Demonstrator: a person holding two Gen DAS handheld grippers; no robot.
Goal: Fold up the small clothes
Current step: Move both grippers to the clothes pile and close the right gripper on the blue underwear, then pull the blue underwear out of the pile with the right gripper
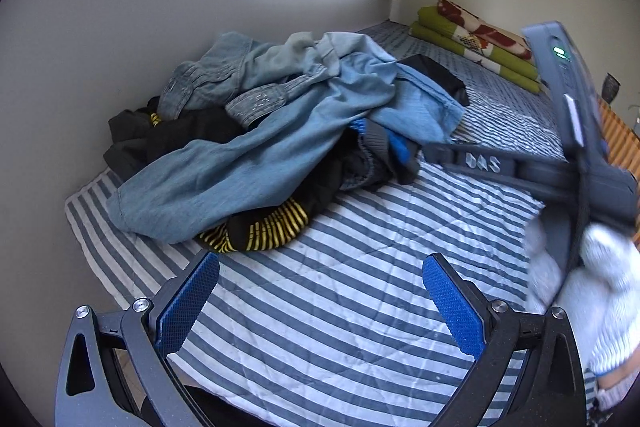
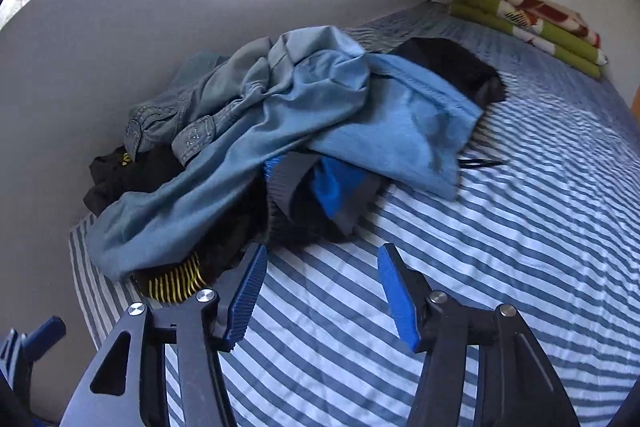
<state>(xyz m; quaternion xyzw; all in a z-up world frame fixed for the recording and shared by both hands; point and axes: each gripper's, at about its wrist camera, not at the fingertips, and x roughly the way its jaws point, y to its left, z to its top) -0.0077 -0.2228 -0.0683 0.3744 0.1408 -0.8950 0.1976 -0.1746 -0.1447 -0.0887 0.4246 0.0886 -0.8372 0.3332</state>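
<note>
A heap of clothes (image 1: 276,131) lies on the striped bed by the wall: light blue denim garments (image 2: 248,147) on top, black pieces with yellow-striped cuffs (image 1: 268,231) underneath, and a blue-and-grey item (image 2: 332,183). My left gripper (image 1: 320,267) hovers open over the bedsheet, just short of the yellow-striped cuff (image 2: 176,283). My right gripper (image 2: 322,259) is open too, its tips near the front edge of the pile. In the left wrist view the right gripper's body (image 1: 576,131) shows at the right, held by a white-gloved hand (image 1: 600,287).
The blue-and-white striped bedsheet (image 2: 480,267) spreads in front and to the right of the pile. Folded green and red-patterned blankets (image 2: 532,23) sit at the far corner. A grey wall (image 1: 120,27) borders the bed on the left.
</note>
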